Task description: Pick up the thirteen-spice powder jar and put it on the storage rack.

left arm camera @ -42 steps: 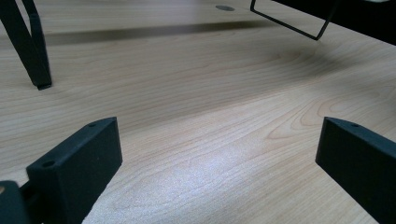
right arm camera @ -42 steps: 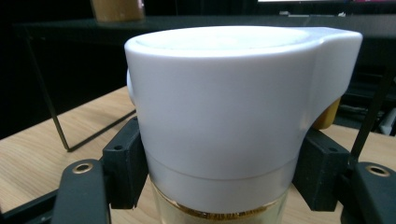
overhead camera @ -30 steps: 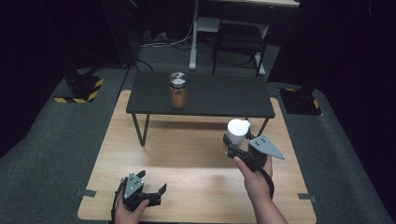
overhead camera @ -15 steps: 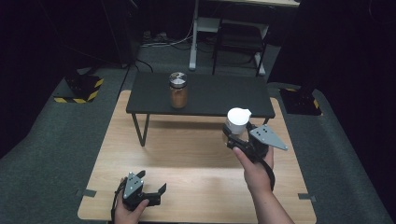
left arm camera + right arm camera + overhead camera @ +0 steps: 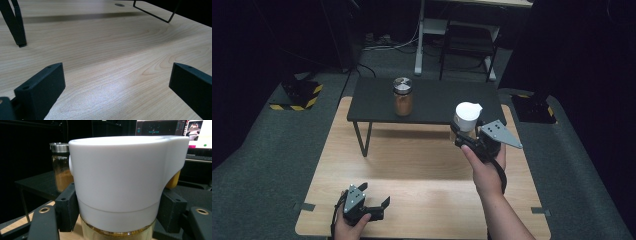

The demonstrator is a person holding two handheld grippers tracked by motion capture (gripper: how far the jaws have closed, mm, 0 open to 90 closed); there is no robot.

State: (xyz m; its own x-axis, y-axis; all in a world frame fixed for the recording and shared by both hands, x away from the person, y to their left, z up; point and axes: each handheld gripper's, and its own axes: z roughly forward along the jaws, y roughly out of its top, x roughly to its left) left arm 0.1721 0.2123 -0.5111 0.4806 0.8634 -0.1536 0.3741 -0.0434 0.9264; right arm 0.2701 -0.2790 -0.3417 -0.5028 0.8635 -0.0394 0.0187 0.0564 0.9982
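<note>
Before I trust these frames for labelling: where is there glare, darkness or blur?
High view: room dark beyond the wooden table. Left gripper view: pale sheen on the wood. Right gripper view: white-capped bottle bright on top, spice jar behind it slightly soft.

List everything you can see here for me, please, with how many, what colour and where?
Jar with white cap: one, white cap over a clear body with yellowish contents, held above the wooden table's right side, near the black shelf's front edge.
Spice jar: one, silver lid, brown contents, standing on the black shelf.
Black shelf: one, black, standing on thin legs at the far part of the wooden table.
Wooden table: one, light wood, centre.
Carpet: grey, around the table.
Striped block: one, yellow and black, far left on the floor.
Left claw: one, black, open, low at the near left.
Right claw: one, black, shut on the jar with white cap.
</note>
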